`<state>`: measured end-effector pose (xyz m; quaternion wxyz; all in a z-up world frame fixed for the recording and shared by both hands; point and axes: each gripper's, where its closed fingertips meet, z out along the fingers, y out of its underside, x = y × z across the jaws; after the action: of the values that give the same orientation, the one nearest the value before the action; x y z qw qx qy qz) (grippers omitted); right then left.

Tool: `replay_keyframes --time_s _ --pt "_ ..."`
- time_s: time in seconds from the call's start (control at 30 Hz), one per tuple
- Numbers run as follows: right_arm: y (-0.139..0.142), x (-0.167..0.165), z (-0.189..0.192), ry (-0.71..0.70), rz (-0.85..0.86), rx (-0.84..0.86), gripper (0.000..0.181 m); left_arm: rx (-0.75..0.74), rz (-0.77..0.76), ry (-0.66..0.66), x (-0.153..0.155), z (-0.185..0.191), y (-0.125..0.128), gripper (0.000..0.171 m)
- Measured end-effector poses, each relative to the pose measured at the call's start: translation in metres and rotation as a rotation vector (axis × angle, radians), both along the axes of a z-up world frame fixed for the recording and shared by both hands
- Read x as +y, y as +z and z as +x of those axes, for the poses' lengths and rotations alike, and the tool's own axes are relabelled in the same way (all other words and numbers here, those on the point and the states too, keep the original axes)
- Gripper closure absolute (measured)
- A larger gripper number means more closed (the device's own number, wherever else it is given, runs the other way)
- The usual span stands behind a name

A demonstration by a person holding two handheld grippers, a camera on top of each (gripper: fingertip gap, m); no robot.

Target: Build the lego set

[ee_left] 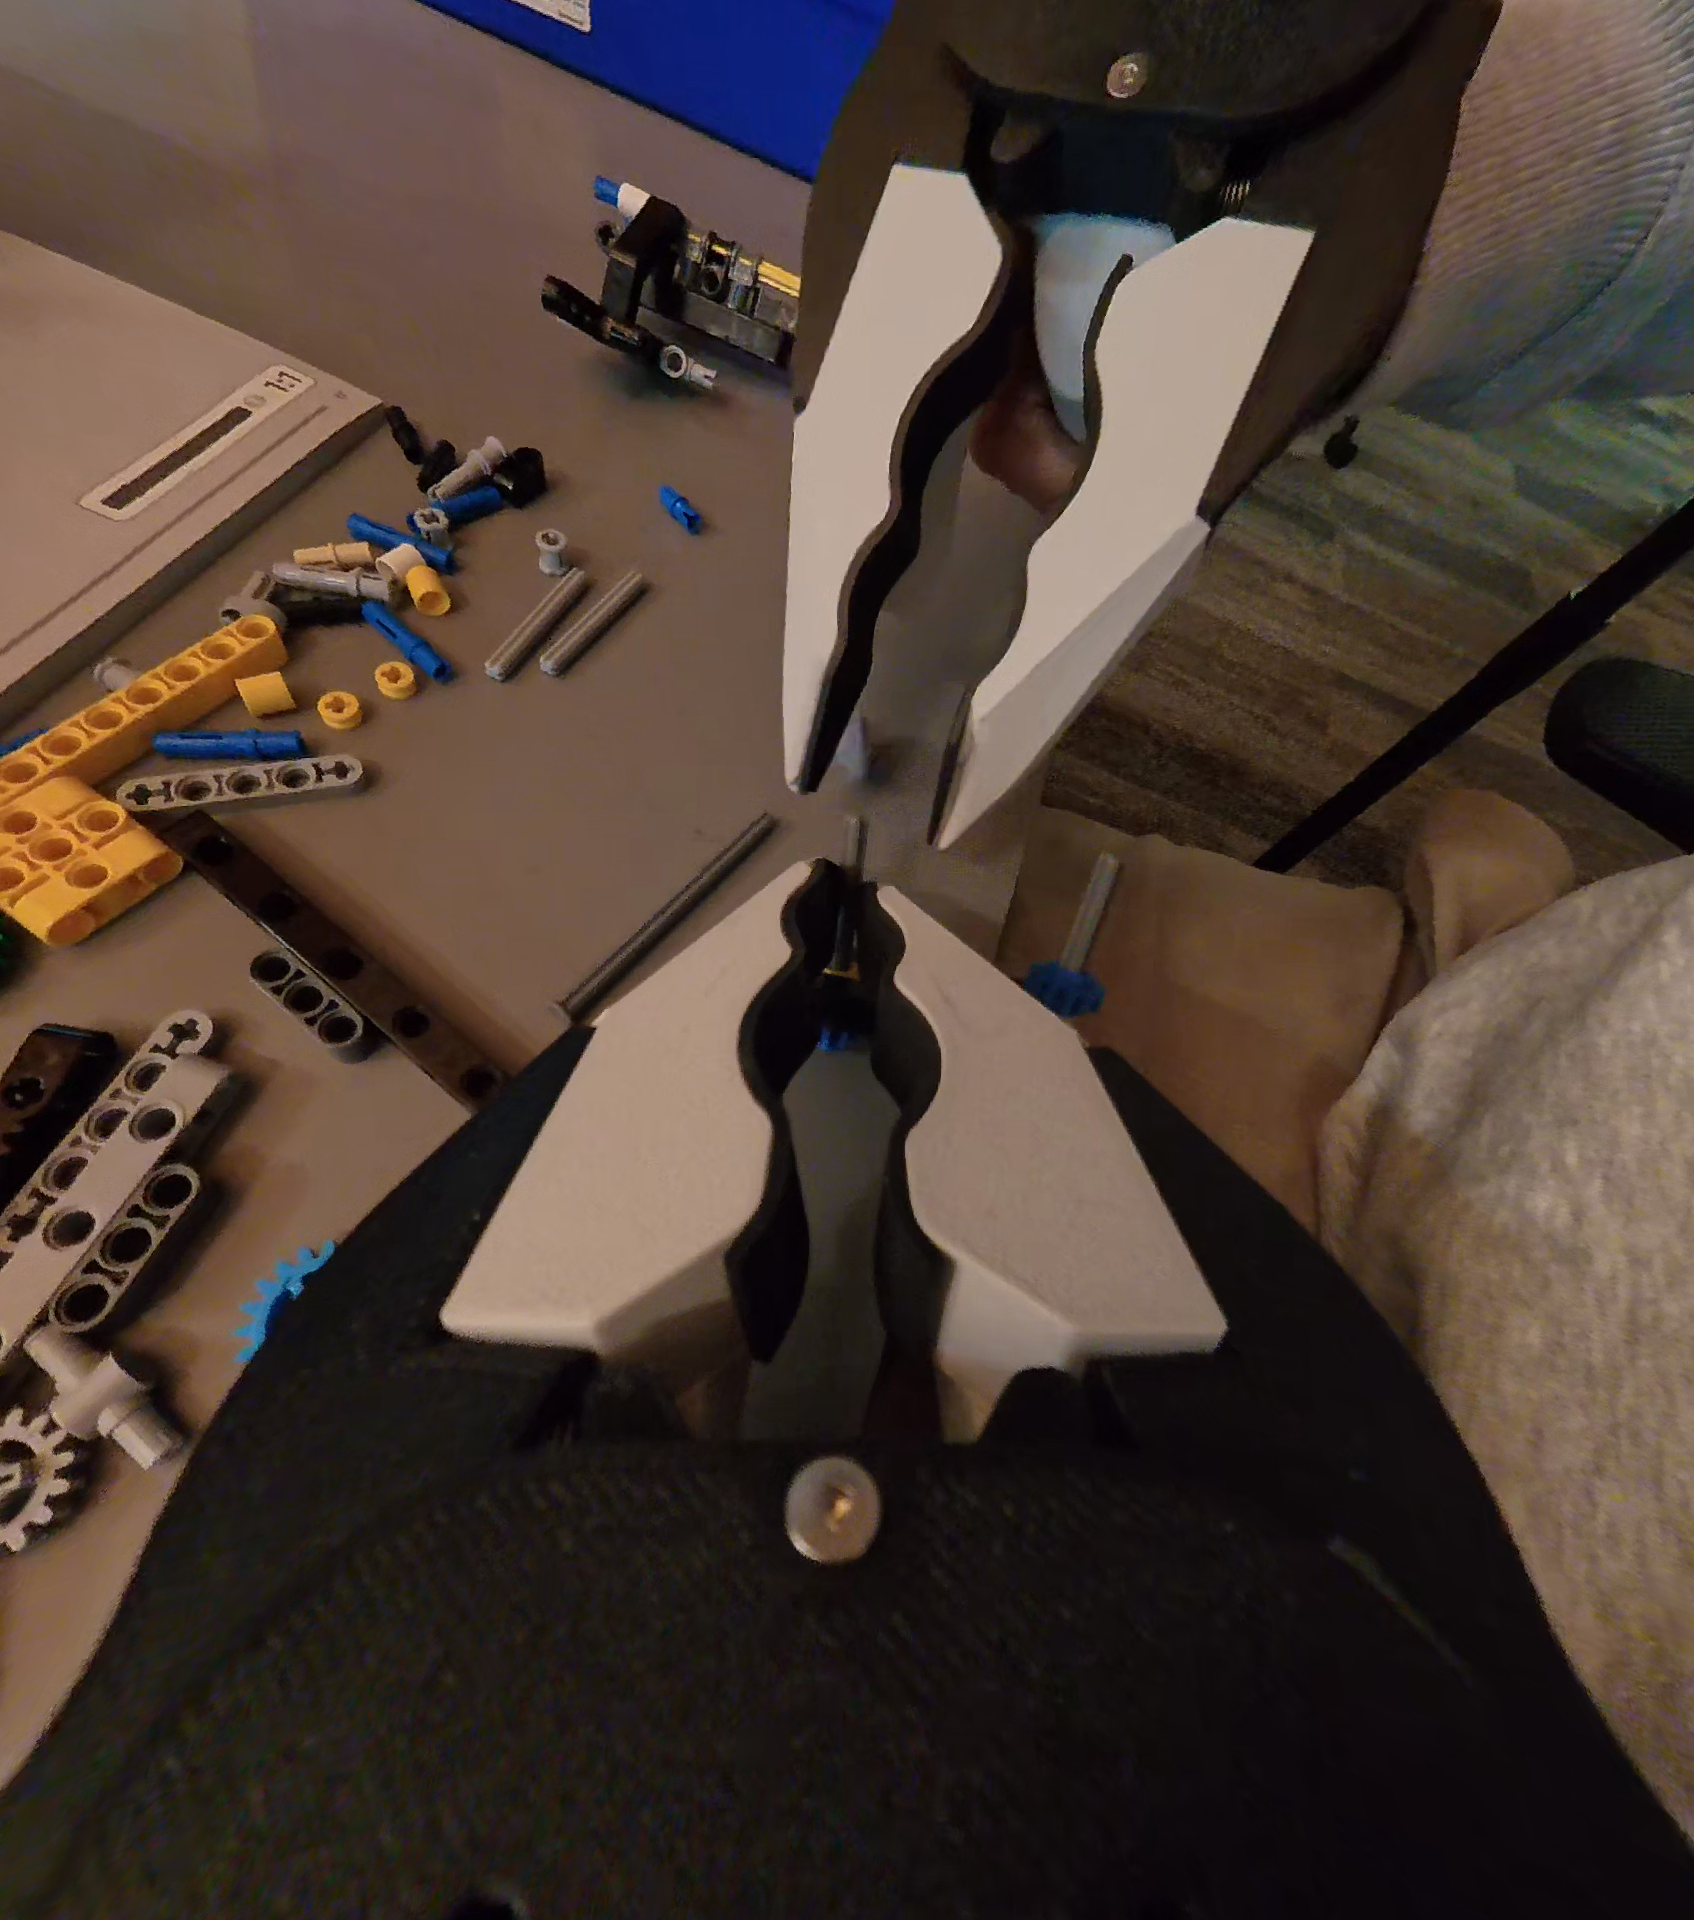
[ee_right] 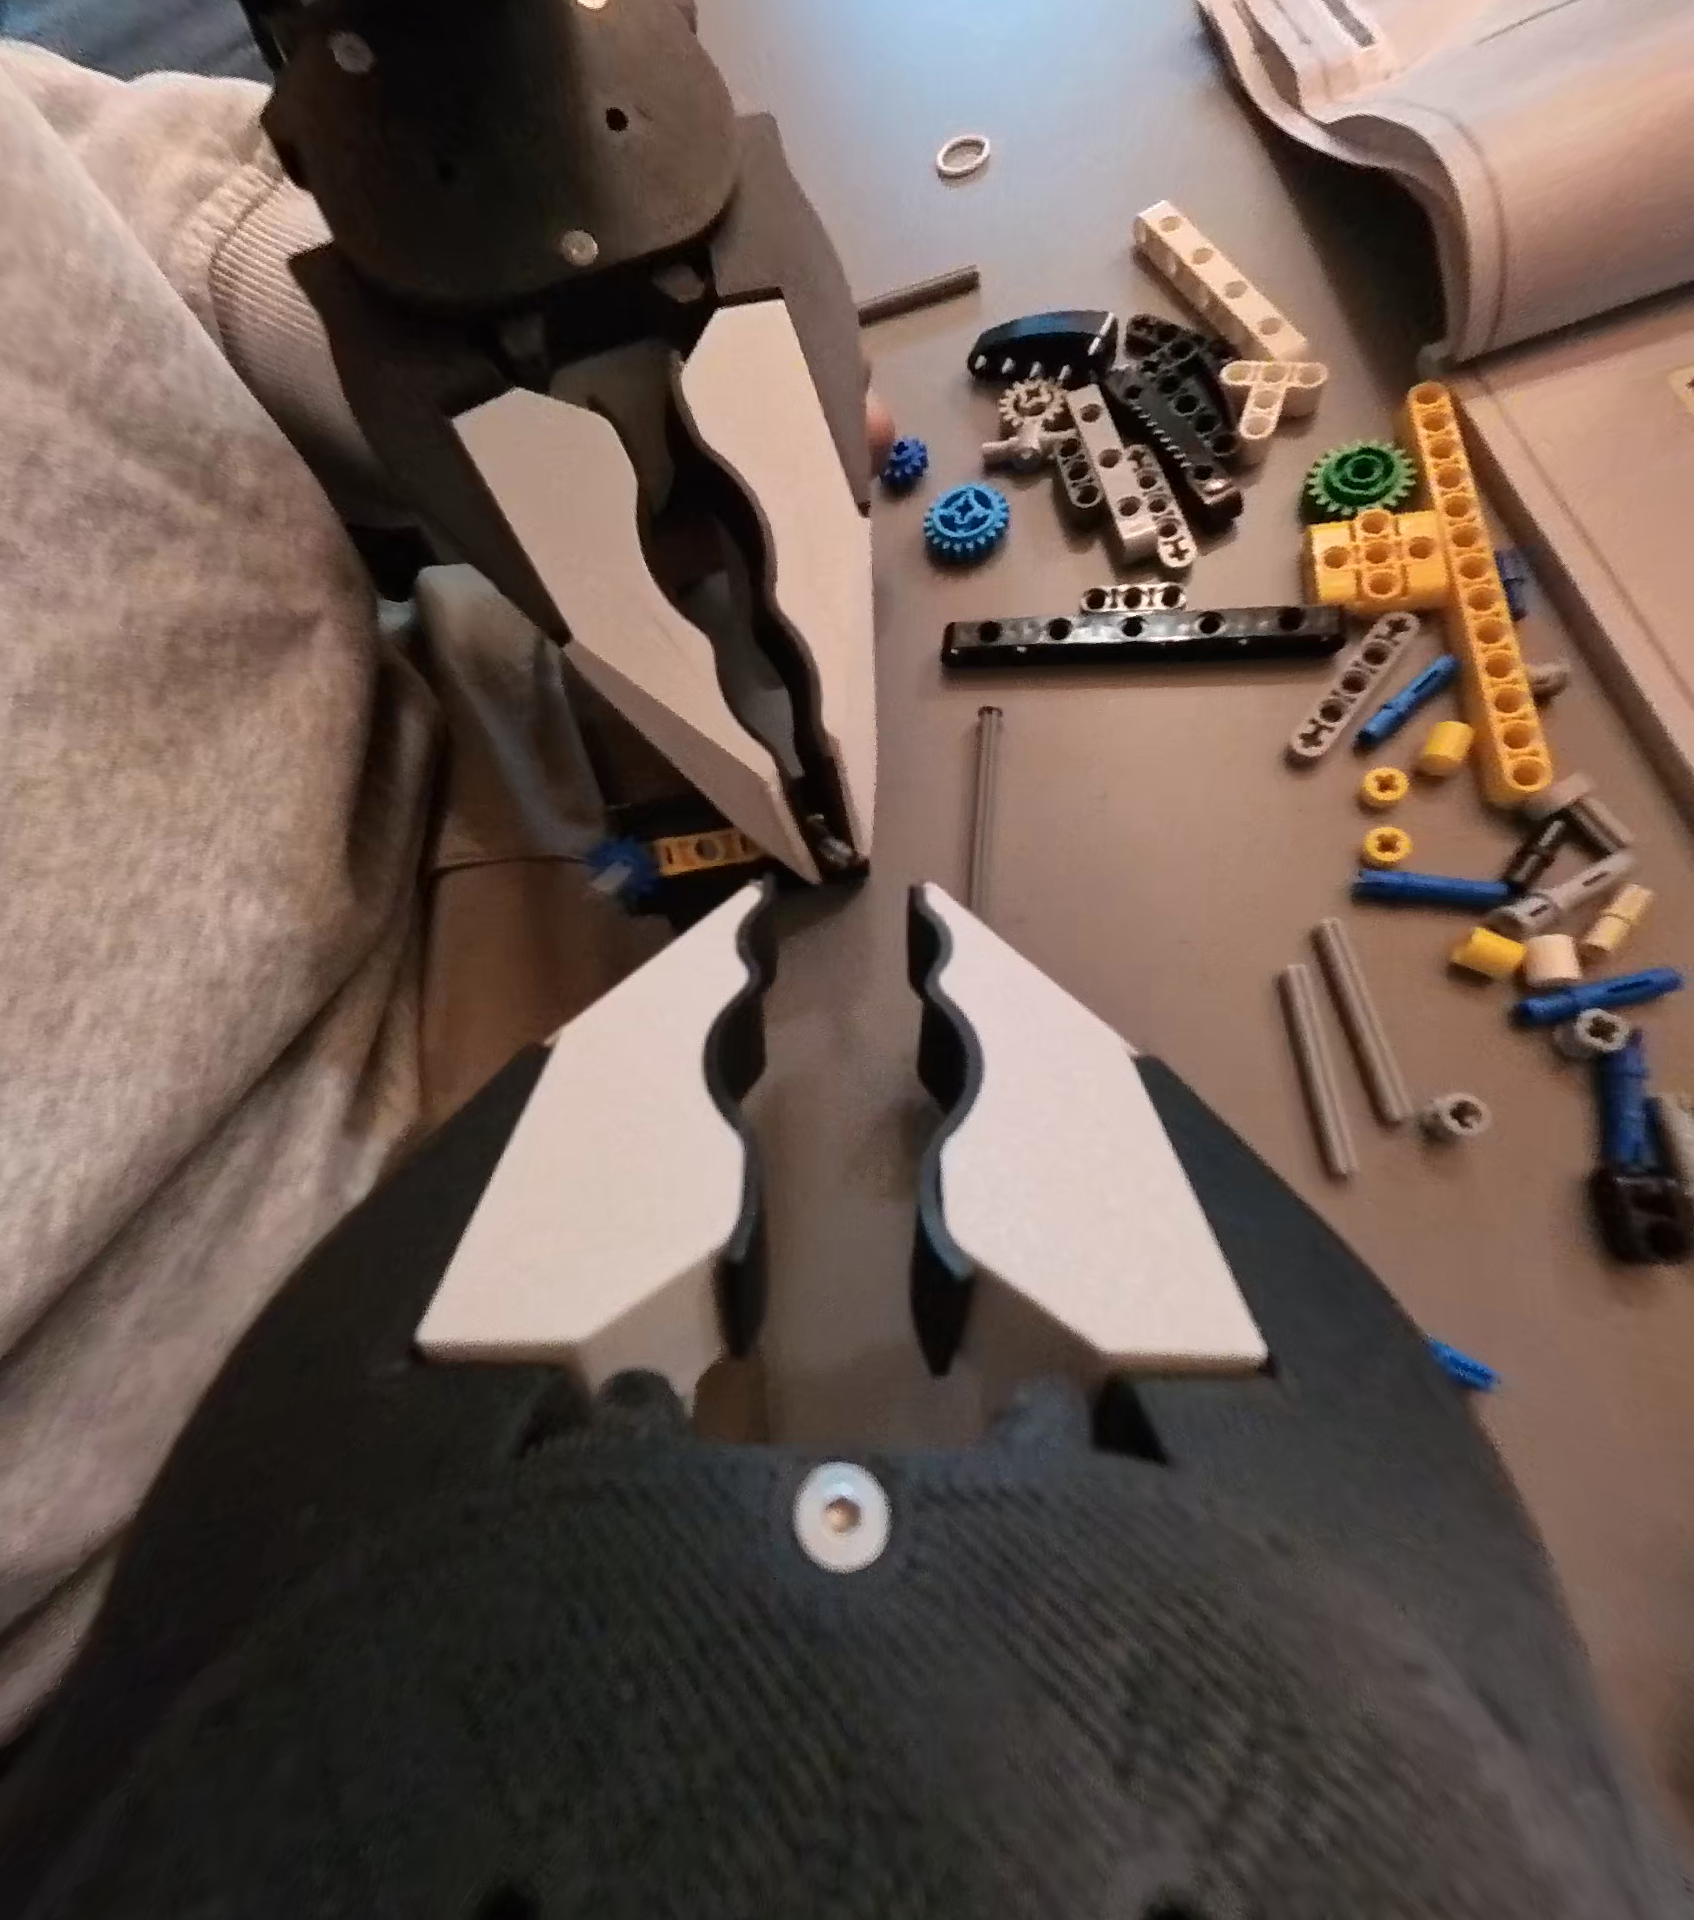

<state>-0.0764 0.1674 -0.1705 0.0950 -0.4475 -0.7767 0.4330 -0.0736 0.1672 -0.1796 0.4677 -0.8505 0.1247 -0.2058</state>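
My left gripper (ee_left: 843,883) is shut on a small black and yellow lego piece (ee_left: 841,966) with a thin grey axle tip (ee_left: 853,831) sticking out past the fingertips. A small blue gear (ee_left: 1066,985) on a grey axle shows beside its right finger, over a person's lap. My right gripper (ee_right: 841,894) is open and empty, pointing tip to tip at the left gripper (ee_right: 832,847). In the left wrist view the right gripper (ee_left: 874,805) straddles the axle tip. A small pale grey bit (ee_left: 861,753) is blurred by one fingertip. A yellow, black and blue piece (ee_right: 687,852) shows under the left gripper.
Loose lego parts cover the grey table (ee_left: 531,831): yellow beams (ee_left: 95,727), a green gear (ee_right: 1357,478), a black beam (ee_right: 1134,629), grey axles (ee_right: 1342,1049), blue pins. A long dark axle (ee_right: 983,800) lies near the grippers. An open booklet (ee_right: 1601,187) and a part-built model (ee_left: 687,291) lie farther off. The grippers are tip to tip, or close to it.
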Motion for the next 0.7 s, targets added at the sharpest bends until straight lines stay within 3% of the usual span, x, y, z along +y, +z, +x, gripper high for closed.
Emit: replay_keyframes --time_s 0.13,0.23,0.37,0.5,0.7 --pt "0.005 0.020 0.000 -0.066 0.055 0.008 0.153 -0.004 -0.002 0.008 0.001 -0.001 0.000 0.168" --pt "0.015 0.050 0.002 -0.194 0.107 0.017 0.147 -0.010 -0.005 0.008 0.001 -0.001 0.000 0.168" --pt "0.007 0.083 0.030 -0.343 0.181 -0.091 0.132 -0.018 -0.009 0.009 0.001 -0.001 0.000 0.169" --pt "-0.009 0.084 0.054 -0.394 0.240 -0.176 0.136 -0.024 -0.012 0.010 0.001 -0.002 0.000 0.169" --pt "-0.018 0.070 0.045 -0.372 0.280 -0.246 0.141 -0.025 -0.013 0.011 0.001 -0.002 0.000 0.168"
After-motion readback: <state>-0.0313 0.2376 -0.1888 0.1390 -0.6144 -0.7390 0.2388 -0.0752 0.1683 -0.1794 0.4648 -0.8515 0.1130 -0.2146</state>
